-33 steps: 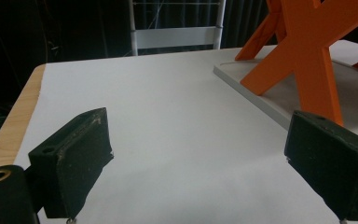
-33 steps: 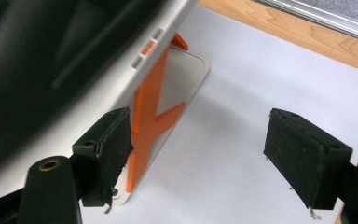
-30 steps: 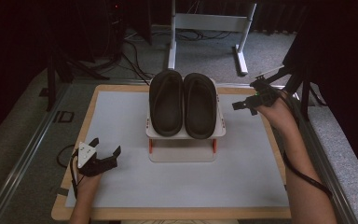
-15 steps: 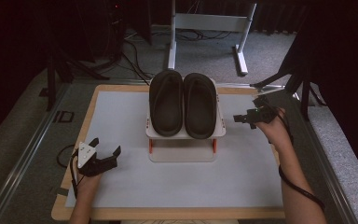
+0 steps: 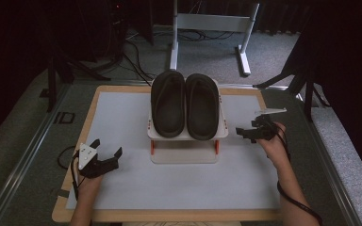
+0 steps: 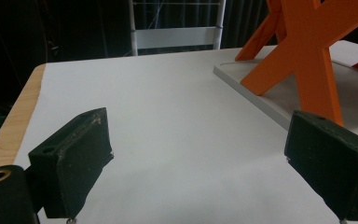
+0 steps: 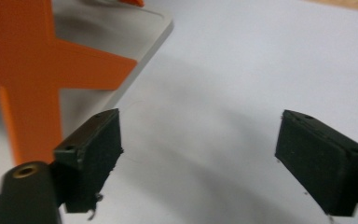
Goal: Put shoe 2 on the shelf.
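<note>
Jaws, right gripper [image 5: 246,132]: your jaws stand wide apart with nothing between them; they have just been opening further, and in the right gripper view bare white surface lies between the pads.
Jaws, left gripper [image 5: 107,151]: spread wide and empty as well, resting low over the near-left part of the table, well apart from the stand.
Table [image 5: 122,188]: a white sheet in a wooden frame, bare around both of your hands.
Stand [image 5: 188,135]: a white shelf on orange cross-legs over a white base plate, at the middle of the table; its orange leg [image 7: 23,84] sits close ahead and to the left in the right gripper view.
Slippers: the dark pair lies side by side on the shelf, toes away from you, left slipper [image 5: 168,103] touching or nearly touching right slipper [image 5: 202,106].
Step in hand: by judgement, the approach; your right gripper sits low beside the stand's right edge, below shelf height and pointing toward it, not yet touching the footwear.
Next move: likely calls for you to raise and align the open right jaws with the outer rim of the right slipper, then close on it; come in level so you do not nudge the shelf or tip the stand.
Left hand: nothing asks it to move yet.
</note>
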`<action>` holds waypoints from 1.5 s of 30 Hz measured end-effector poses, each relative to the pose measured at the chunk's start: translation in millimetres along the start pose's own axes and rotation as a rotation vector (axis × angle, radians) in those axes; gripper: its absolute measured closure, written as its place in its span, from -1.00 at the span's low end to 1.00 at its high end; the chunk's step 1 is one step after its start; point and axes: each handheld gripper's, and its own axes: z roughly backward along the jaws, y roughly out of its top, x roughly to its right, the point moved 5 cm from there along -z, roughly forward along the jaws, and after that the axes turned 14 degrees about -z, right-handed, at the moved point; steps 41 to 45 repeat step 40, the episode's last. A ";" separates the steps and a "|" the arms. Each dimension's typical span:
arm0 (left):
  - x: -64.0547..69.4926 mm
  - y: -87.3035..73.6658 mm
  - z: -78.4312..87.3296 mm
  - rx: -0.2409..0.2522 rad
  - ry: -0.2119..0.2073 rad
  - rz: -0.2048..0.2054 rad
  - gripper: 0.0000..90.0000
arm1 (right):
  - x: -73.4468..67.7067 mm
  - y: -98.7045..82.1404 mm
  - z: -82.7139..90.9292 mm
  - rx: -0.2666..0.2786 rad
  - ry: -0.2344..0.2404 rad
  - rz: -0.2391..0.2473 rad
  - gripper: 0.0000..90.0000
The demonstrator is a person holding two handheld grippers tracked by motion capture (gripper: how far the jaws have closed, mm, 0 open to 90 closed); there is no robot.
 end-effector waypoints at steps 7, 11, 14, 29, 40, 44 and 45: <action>0.0 0.0 -0.1 0.000 0.000 0.001 -0.84 | 5.5 -18.0 -3.7 0.033 -0.016 -0.002 -0.70; 0.0 0.0 -0.1 -0.001 0.001 0.001 -0.84 | 8.1 -24.5 -1.9 0.072 -0.031 -0.001 -0.73; 0.0 0.0 -0.1 -0.001 0.001 0.001 -0.84 | 9.5 -29.6 0.1 0.100 -0.061 0.007 -0.76; 0.1 0.0 -0.2 -0.001 0.003 0.001 -0.85 | 22.2 -60.2 4.5 0.121 -0.143 -0.028 -0.76; 0.1 0.0 -0.2 -0.001 0.004 0.000 -0.84 | 24.1 -72.8 2.4 0.124 -0.207 -0.003 -0.76; 0.1 0.0 -0.2 -0.001 0.004 0.000 -0.84 | 24.1 -72.8 2.4 0.124 -0.207 -0.003 -0.76; 0.1 0.0 -0.2 -0.001 0.004 0.000 -0.84 | 24.1 -72.8 2.4 0.124 -0.207 -0.003 -0.76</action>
